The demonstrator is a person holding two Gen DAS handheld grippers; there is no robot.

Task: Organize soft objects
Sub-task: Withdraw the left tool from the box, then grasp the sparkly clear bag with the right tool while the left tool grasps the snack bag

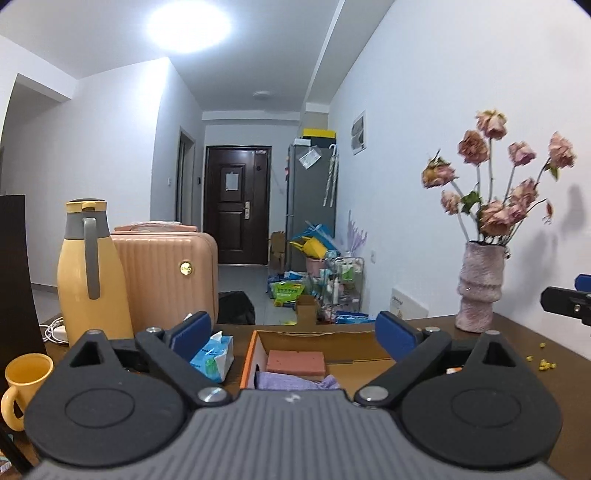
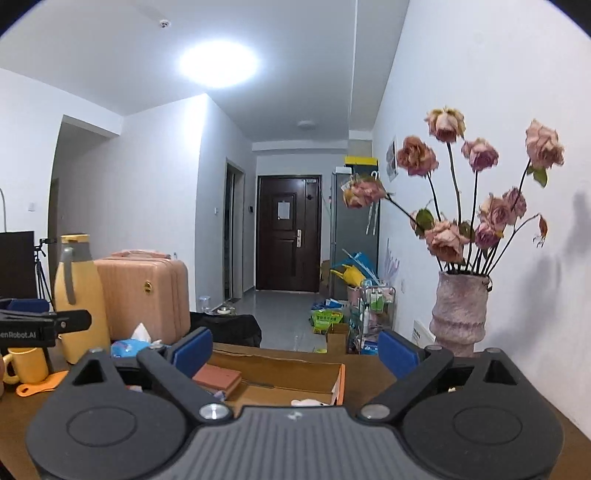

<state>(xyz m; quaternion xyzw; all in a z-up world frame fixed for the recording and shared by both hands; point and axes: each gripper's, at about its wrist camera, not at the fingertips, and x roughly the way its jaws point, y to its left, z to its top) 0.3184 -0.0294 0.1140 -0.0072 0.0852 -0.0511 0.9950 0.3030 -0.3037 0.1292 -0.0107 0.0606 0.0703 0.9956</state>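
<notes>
Both the left gripper [image 1: 293,334] and right gripper [image 2: 295,352] hung spread and empty above the cardboard box [image 1: 258,341], where a sponge [image 1: 295,363] and purple cloth [image 1: 291,382] already lay (the tissue pack [image 1: 214,354] remained outside).

A round ceiling light [image 1: 189,27] glares pure white in both views and washes the white walls in cool, even brightness. The far hallway door [image 2: 289,232] sits dimmer. On the right wall, soft grey shadows fall beside the dried flowers [image 2: 476,192] (slightly blurred in the left wrist view). Fisheye bending curves the walls, and dark vignetting clips the upper corners.
</notes>
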